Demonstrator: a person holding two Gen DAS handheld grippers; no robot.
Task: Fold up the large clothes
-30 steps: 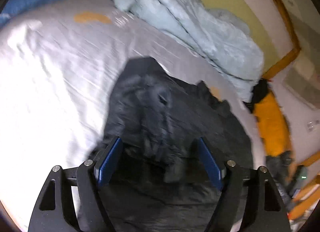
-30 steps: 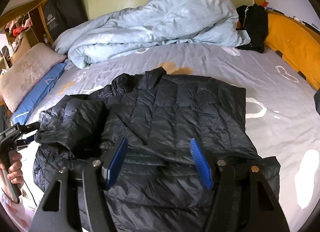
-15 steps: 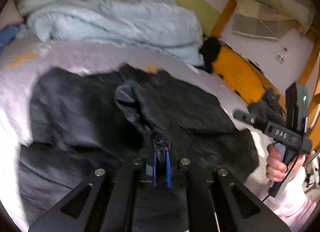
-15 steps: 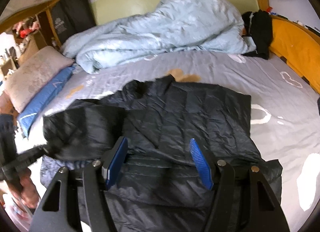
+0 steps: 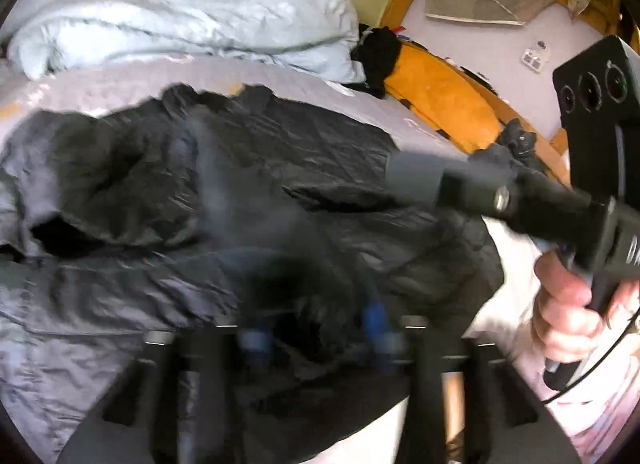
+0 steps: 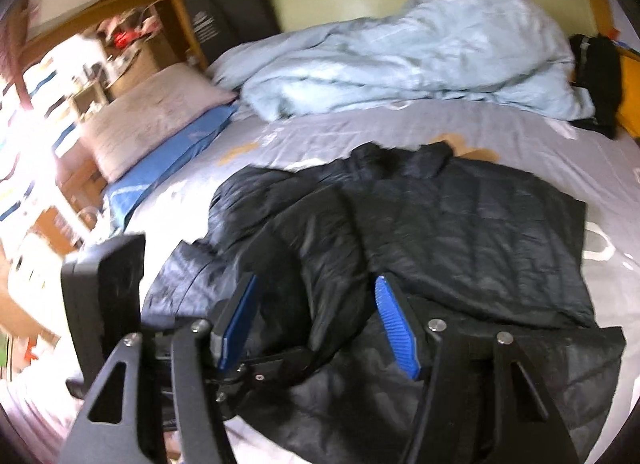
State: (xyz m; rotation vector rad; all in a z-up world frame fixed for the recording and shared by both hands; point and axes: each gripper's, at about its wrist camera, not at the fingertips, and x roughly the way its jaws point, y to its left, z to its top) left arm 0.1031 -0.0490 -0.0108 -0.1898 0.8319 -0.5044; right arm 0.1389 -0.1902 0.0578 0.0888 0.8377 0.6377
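A black puffer jacket (image 6: 460, 232) lies spread on the grey bed sheet (image 6: 360, 131); it also shows in the left wrist view (image 5: 280, 167). A sleeve (image 6: 316, 248) is folded across its front. My left gripper (image 5: 316, 340) is blurred, its blue pads apart, with dark jacket fabric between and in front of them. My right gripper (image 6: 316, 324) is open, its blue pads either side of the folded sleeve without touching it. The right gripper also shows in the left wrist view (image 5: 416, 179), reaching over the jacket from the right.
A crumpled light blue duvet (image 6: 400, 51) lies at the back of the bed. A pillow (image 6: 156, 115) and blue pillowcase (image 6: 172, 155) lie at the left. A black garment (image 6: 596, 75) and orange padding (image 5: 440, 99) line the right edge.
The left gripper, shut on the sleeve half a second ago, now has its pads apart. It has carried the sleeve across the jacket front. The right gripper stays open and has shifted left.
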